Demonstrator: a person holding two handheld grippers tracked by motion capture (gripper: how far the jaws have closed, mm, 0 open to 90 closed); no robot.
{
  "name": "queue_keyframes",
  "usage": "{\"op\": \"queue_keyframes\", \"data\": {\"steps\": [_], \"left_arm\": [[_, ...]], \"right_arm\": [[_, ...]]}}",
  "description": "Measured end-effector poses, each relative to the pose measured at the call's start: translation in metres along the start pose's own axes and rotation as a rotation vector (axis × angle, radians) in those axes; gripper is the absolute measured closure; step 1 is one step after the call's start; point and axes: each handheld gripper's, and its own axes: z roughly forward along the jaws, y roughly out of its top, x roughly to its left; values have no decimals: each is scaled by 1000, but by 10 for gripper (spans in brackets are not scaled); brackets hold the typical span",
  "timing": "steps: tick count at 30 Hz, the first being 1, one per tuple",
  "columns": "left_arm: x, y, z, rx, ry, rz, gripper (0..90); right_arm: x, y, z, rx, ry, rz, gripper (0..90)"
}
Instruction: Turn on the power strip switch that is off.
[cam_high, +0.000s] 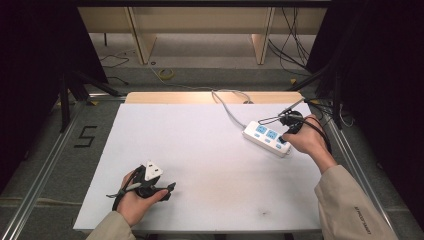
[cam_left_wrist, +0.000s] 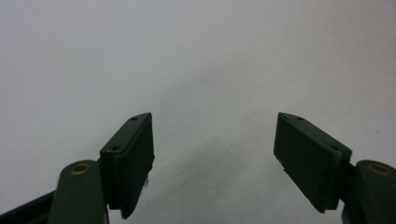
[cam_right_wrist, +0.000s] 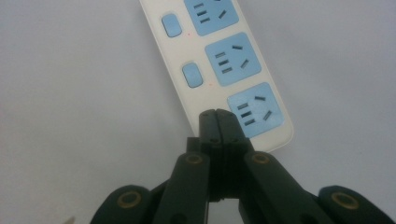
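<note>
A white power strip (cam_high: 266, 136) with three blue sockets lies at the right of the white table top (cam_high: 200, 150). My right gripper (cam_high: 283, 140) is shut with nothing between its jaws, and its tips come down on the strip's near end. In the right gripper view the joined tips (cam_right_wrist: 217, 116) rest on the power strip (cam_right_wrist: 224, 60) just left of the nearest socket (cam_right_wrist: 254, 109). Two blue switch buttons (cam_right_wrist: 192, 75) show farther along; the spot under the tips is hidden. My left gripper (cam_high: 169, 191) lies low at the front left, open, with bare table between its pads (cam_left_wrist: 130, 158).
The strip's grey cable (cam_high: 225, 107) runs off the table's back edge to the floor. Metal frame rails (cam_high: 45, 165) flank the table on both sides. Dark curtains and loose cables stand at the right. A person's sleeve (cam_high: 350, 205) comes in at bottom right.
</note>
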Motion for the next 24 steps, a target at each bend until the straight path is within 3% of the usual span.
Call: {"op": "queue_keyframes", "data": {"steps": [24], "left_arm": [[0,0,0,1,-1,3,285]], "right_arm": [[-2,4,9,16,2,9,900]]}}
